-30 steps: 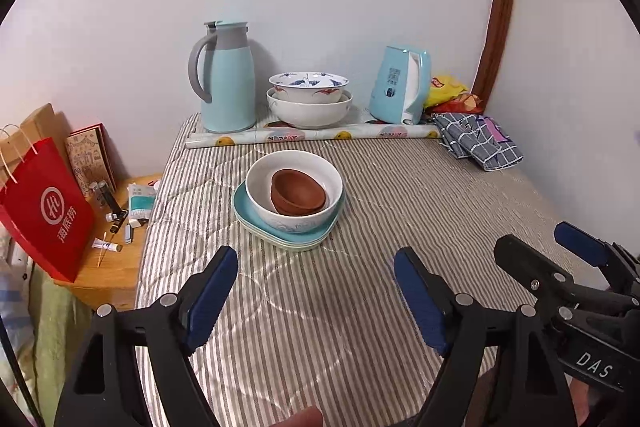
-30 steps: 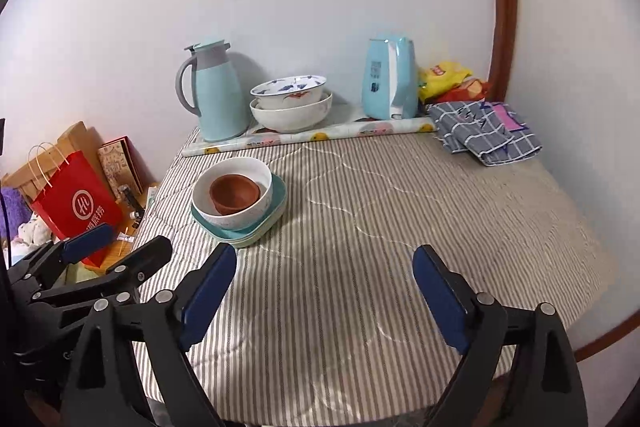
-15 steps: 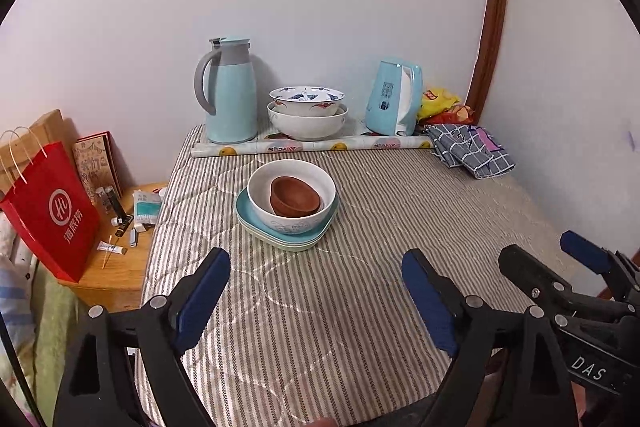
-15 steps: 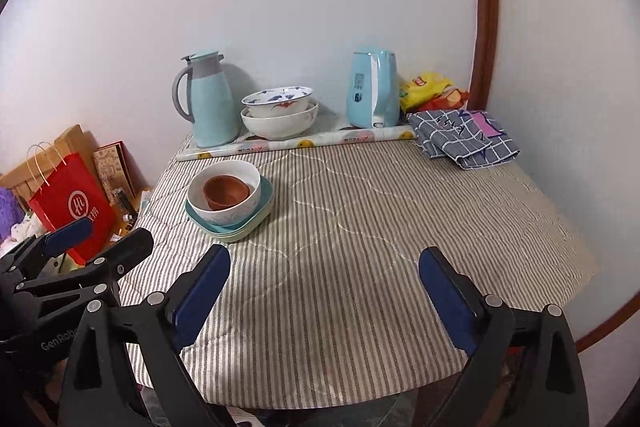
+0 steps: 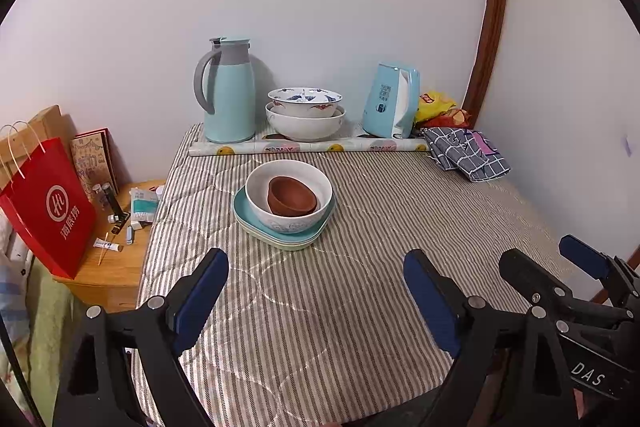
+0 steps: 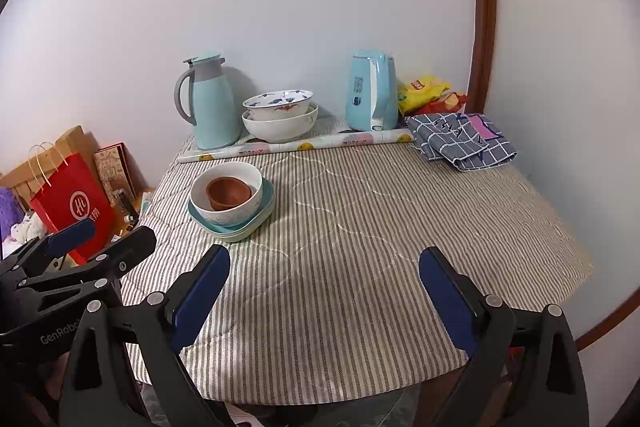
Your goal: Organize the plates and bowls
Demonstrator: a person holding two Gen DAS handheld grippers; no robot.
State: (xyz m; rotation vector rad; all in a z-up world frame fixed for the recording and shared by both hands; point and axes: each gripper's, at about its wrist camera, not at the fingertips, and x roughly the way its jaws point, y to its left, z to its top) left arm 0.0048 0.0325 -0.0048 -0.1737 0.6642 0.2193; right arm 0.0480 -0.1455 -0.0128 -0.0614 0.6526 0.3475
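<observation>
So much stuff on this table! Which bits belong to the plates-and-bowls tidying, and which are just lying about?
Part of the job:
- brown bowl
- white bowl holding it
- teal plates underneath
- patterned bowl nested in the large white bowl at the back

Just lying about:
- thermos jug
- electric kettle
- snack bags
- checked cloth
- red bag

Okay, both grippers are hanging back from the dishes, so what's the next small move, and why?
Probably nothing beyond easing away. The small brown clay bowl already sits nested in the white bowl on the stacked teal plates, and both the left gripper and right gripper are open and empty; the left's jaws have just been opening.
</observation>
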